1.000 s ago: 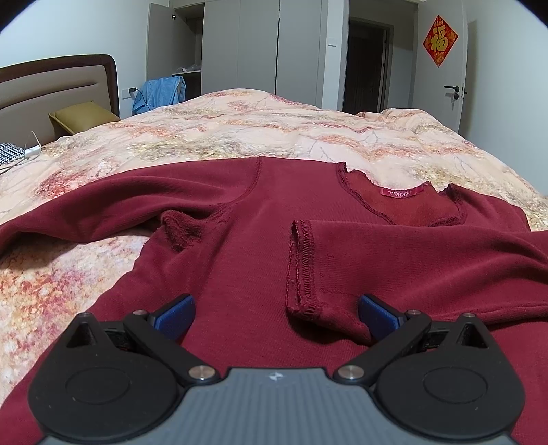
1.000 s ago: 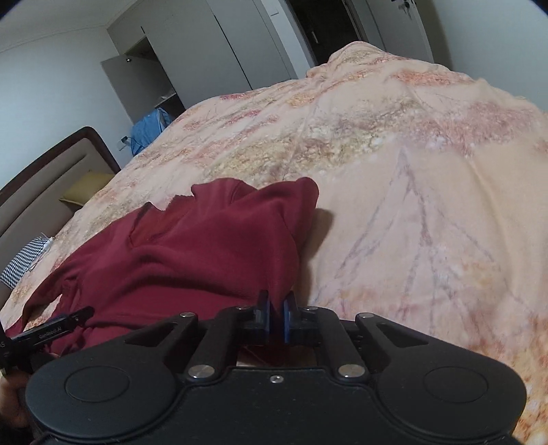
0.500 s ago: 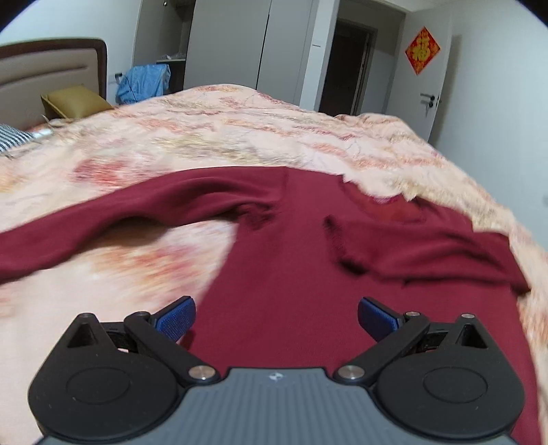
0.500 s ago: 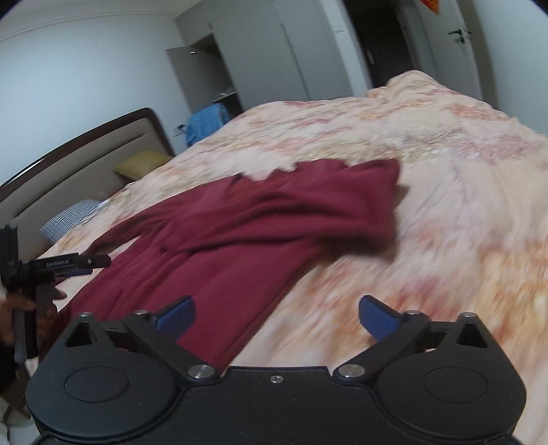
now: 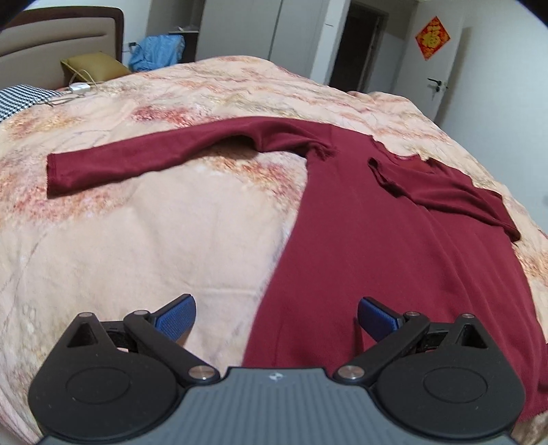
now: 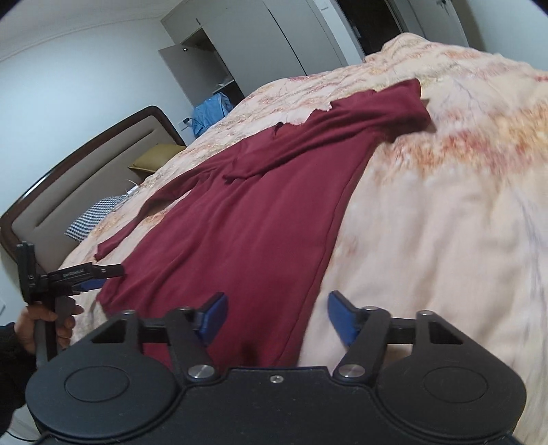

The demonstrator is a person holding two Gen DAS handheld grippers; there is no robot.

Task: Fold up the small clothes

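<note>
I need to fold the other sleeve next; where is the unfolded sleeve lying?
In the left wrist view the unfolded sleeve stretches flat across the bedspread, left of the shirt body, cuff toward the checkered pillow.

Walls: white, plain.
Bed [image 5: 144, 219]: peach floral cover.
Headboard [image 5: 58, 37]: padded beige, dark wood frame.
Wardrobe [image 5: 239, 30]: grey doors.
Door [image 5: 441, 72]: white, red ornament [image 5: 432, 37] hung.

My left gripper [image 5: 275, 316] hangs with its jaws spread wide and nothing between the blue pads. My right gripper [image 6: 275, 316] is spread just as wide and empty, tilted, and beyond it my left hand [image 6: 44, 325] wraps the other handle.
</note>
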